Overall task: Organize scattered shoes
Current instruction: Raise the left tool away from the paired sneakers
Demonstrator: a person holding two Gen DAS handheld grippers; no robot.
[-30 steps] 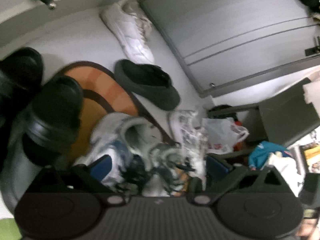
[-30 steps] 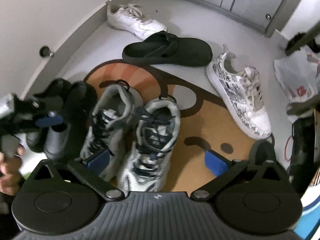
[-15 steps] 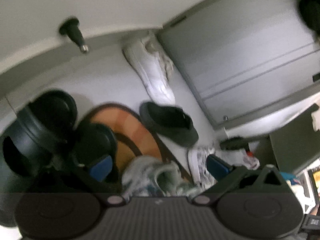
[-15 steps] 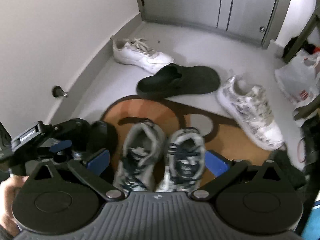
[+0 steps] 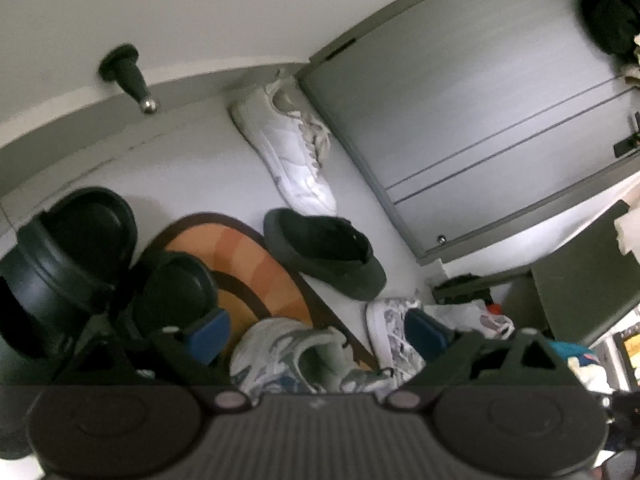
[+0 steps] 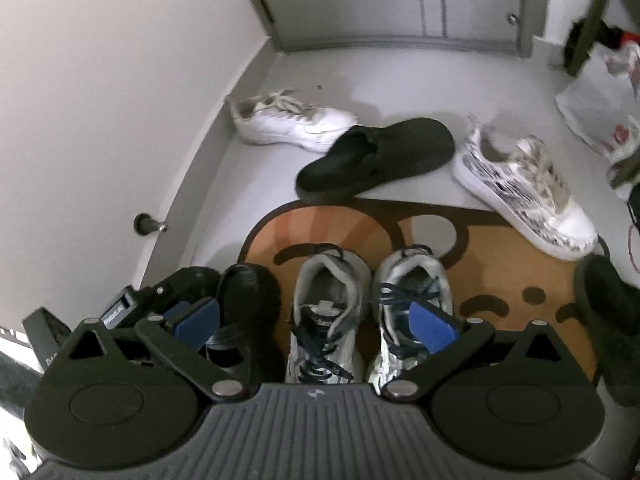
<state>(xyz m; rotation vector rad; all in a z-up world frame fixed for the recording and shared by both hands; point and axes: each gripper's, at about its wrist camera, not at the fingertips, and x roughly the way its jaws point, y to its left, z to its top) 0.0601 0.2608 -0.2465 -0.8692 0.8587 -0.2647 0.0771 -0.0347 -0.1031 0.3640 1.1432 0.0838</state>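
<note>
Grey floor (image 6: 400,76), orange mat (image 6: 492,280) under paired sneakers (image 6: 332,312), both grippers wide apart, empty

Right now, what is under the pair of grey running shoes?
The orange doormat lies under the grey running shoes, which stand side by side on it. Their toes are hidden behind the right gripper, so the mat there is unseen.

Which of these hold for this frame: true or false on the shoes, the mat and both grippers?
1. The grey running shoes stand side by side on the orange mat. True.
2. The black clog lies between the white sneaker and the patterned sneaker. True.
3. The right gripper is shut on a shoe. False: its fingers are apart, holding nothing.
4. The white sneaker rests on the mat. False: it lies on bare floor near the wall.
5. The left gripper is open. True.
</note>
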